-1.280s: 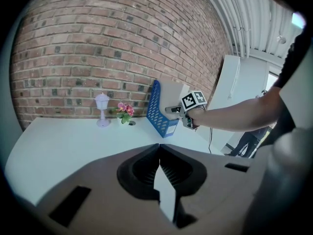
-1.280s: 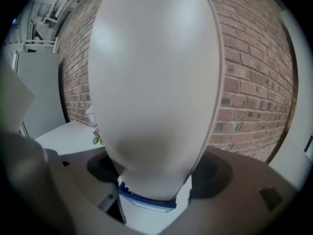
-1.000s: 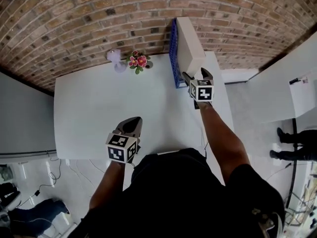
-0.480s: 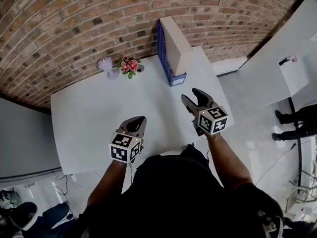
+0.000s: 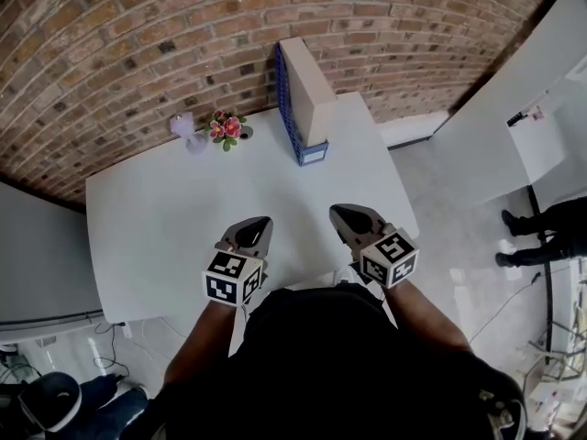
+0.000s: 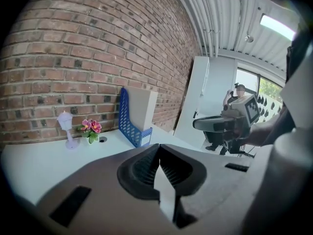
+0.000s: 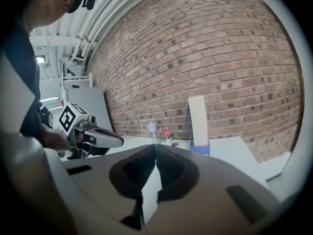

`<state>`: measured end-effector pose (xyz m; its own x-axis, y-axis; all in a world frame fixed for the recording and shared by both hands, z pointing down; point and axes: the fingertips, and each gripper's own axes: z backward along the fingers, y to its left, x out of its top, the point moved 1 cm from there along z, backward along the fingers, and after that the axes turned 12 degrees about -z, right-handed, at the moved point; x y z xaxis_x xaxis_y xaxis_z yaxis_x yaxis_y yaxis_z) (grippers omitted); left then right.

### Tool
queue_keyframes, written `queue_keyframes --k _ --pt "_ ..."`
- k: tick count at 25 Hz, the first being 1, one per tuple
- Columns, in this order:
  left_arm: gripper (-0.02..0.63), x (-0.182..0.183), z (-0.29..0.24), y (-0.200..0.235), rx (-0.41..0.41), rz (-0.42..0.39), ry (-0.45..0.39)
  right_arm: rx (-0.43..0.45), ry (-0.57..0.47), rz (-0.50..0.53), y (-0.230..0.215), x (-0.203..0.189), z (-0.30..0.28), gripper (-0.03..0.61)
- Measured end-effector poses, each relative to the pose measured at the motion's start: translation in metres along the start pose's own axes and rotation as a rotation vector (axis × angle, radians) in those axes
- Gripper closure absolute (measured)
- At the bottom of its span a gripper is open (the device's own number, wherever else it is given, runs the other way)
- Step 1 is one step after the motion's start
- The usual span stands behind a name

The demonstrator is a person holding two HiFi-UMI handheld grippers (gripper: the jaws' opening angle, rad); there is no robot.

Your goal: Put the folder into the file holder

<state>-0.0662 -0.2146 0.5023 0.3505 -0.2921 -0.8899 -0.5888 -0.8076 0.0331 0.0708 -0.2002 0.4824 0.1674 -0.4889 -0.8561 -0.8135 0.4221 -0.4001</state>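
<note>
A beige folder point(image 5: 307, 88) stands upright inside the blue file holder point(image 5: 290, 122) at the far edge of the white table point(image 5: 156, 218), against the brick wall. Both grippers hover over the table's near edge, well short of the holder. My left gripper point(image 5: 254, 226) is shut with nothing in it. My right gripper point(image 5: 346, 216) has just been closing and now stands shut, also with nothing between its jaws. The left gripper view shows the folder point(image 6: 143, 107) in the holder point(image 6: 127, 126) and the right gripper point(image 6: 200, 125) off to the side.
A small pot of pink flowers point(image 5: 225, 128) and a lilac lamp-shaped ornament point(image 5: 185, 126) stand by the wall, left of the holder. White partitions stand to the right of the table. A person's legs point(image 5: 541, 236) show on the floor at far right.
My right gripper has drawn back from the file holder to the near side of the table and its jaws have gone from open to shut. The left gripper has shifted slightly.
</note>
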Motion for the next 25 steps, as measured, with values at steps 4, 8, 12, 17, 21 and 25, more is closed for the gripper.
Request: queue_keyframes --k 4,8,12,17,21,25 --pt "0.609 0.012 -0.006 -0.018 0.023 -0.026 -0.028 0.035 -0.003 0.008 -0.004 0.008 0.015 0.574" --pt "0.609 0.018 -0.011 -0.032 0.055 -0.017 -0.037 0.066 0.001 0.066 -0.009 0.011 0.026 0.575" --pt "0.609 0.024 -0.013 -0.042 0.080 0.010 -0.048 0.095 0.004 0.064 -0.019 0.012 0.032 0.575" --pt "0.609 0.025 -0.012 -0.046 0.124 0.013 -0.033 0.118 0.023 0.053 -0.031 0.009 0.039 0.575" --pt "0.609 0.027 -0.008 -0.044 0.161 0.012 -0.024 0.117 0.023 0.058 -0.042 0.011 0.041 0.575" --pt "0.609 0.025 -0.008 -0.043 0.177 0.015 -0.010 0.108 0.015 0.050 -0.049 0.012 0.041 0.575"
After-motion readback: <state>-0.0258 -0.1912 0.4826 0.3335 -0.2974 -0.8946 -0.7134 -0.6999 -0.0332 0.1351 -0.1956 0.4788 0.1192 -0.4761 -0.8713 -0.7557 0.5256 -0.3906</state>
